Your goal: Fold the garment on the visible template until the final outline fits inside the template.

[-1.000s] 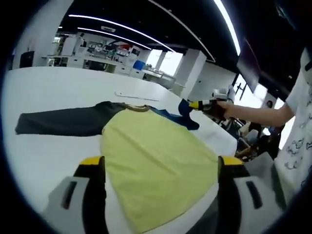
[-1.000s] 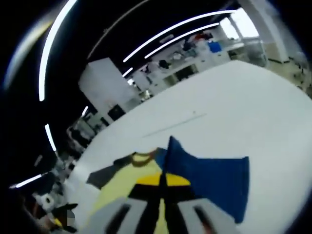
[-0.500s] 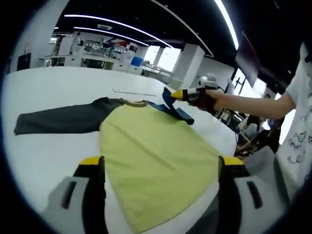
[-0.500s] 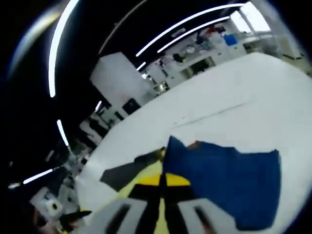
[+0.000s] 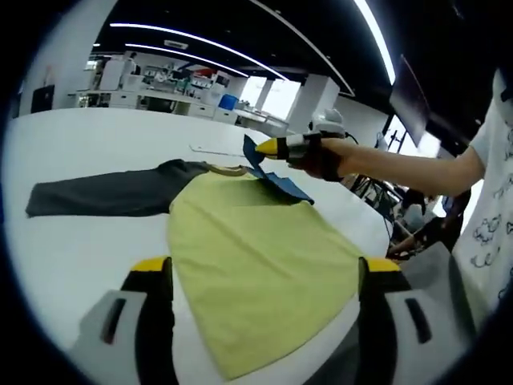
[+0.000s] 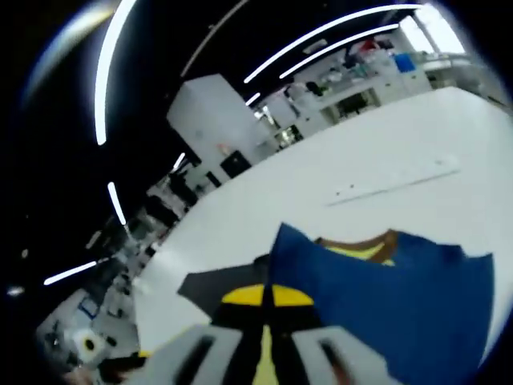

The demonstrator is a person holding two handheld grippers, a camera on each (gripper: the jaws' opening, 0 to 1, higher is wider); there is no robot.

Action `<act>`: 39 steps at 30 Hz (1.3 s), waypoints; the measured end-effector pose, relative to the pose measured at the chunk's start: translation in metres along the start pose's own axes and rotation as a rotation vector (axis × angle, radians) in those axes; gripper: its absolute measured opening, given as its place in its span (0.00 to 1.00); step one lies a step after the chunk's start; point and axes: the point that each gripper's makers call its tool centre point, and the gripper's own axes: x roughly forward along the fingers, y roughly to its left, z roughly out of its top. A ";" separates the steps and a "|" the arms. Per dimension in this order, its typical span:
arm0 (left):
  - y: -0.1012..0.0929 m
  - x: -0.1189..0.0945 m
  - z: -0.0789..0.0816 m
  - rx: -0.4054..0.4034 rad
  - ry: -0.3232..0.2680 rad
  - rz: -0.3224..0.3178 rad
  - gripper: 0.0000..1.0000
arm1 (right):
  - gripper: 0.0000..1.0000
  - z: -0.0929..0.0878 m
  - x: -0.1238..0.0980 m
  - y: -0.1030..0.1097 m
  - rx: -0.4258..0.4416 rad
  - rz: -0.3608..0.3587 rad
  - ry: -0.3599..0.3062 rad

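Pinching the blue sleeve between closed jaws, the right gripper is lifting it over the yellow raglan shirt; the left gripper is hovering with jaws apart.

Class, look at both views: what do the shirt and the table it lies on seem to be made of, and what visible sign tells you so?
The shirt looks like soft, matte knit fabric: it lies limp, and its blue sleeve drapes from the shut right gripper. The table seems hard, smooth and white, perhaps laminate; its exact material is unclear.
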 end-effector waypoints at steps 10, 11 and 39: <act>0.004 -0.006 -0.002 -0.015 -0.010 0.017 0.93 | 0.00 -0.013 0.044 0.021 -0.039 0.030 0.046; 0.004 -0.007 -0.003 -0.017 -0.011 0.019 0.93 | 0.00 -0.016 0.047 0.019 -0.040 0.025 0.054; 0.009 -0.020 -0.004 -0.059 -0.051 0.071 0.93 | 0.00 -0.081 0.095 0.008 -0.099 -0.016 0.219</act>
